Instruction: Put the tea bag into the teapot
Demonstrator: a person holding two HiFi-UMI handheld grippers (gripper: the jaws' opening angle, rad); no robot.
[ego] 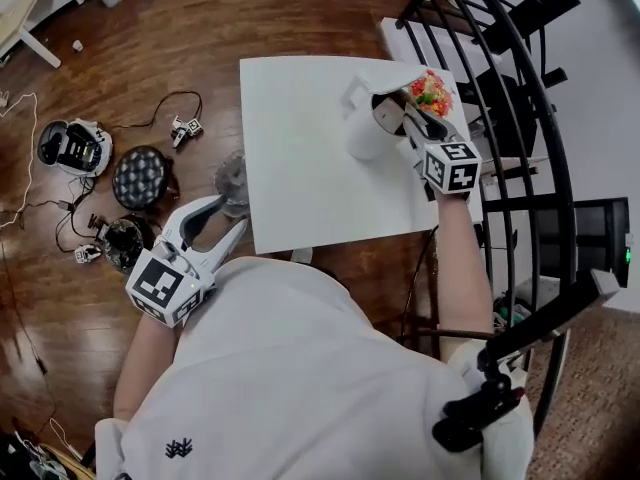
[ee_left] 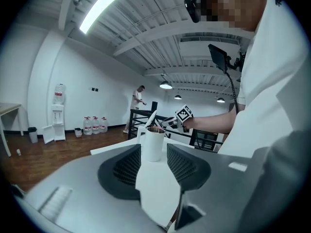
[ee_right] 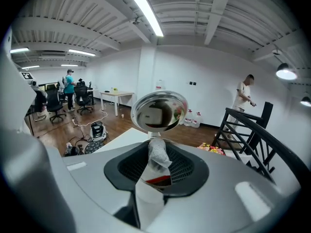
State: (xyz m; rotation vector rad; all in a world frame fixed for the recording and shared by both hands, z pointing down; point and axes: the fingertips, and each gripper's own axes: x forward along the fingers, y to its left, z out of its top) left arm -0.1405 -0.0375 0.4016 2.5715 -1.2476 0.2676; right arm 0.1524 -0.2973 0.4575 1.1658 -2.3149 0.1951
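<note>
A white teapot [ego: 363, 128] stands at the far right of the white table [ego: 300, 178], its shiny lid [ee_right: 159, 111] tipped up and open. My right gripper [ego: 398, 113] hovers right beside the pot's mouth, shut on a white mesh tea bag [ee_right: 156, 152] with a red tag. In the right gripper view that gripper [ee_right: 158, 171] points at the lid's mirrored underside. My left gripper [ego: 230, 214] hangs open and empty off the table's near left corner, over the floor. In the left gripper view the teapot [ee_left: 154, 142] shows far off between the spread jaws of that gripper [ee_left: 154, 154].
A bunch of coloured flowers [ego: 430, 90] lies just behind the teapot. A black metal railing [ego: 520, 88] curves along the table's right side. Round gear and cables [ego: 138, 176] lie on the wooden floor at the left. People stand farther off in the room.
</note>
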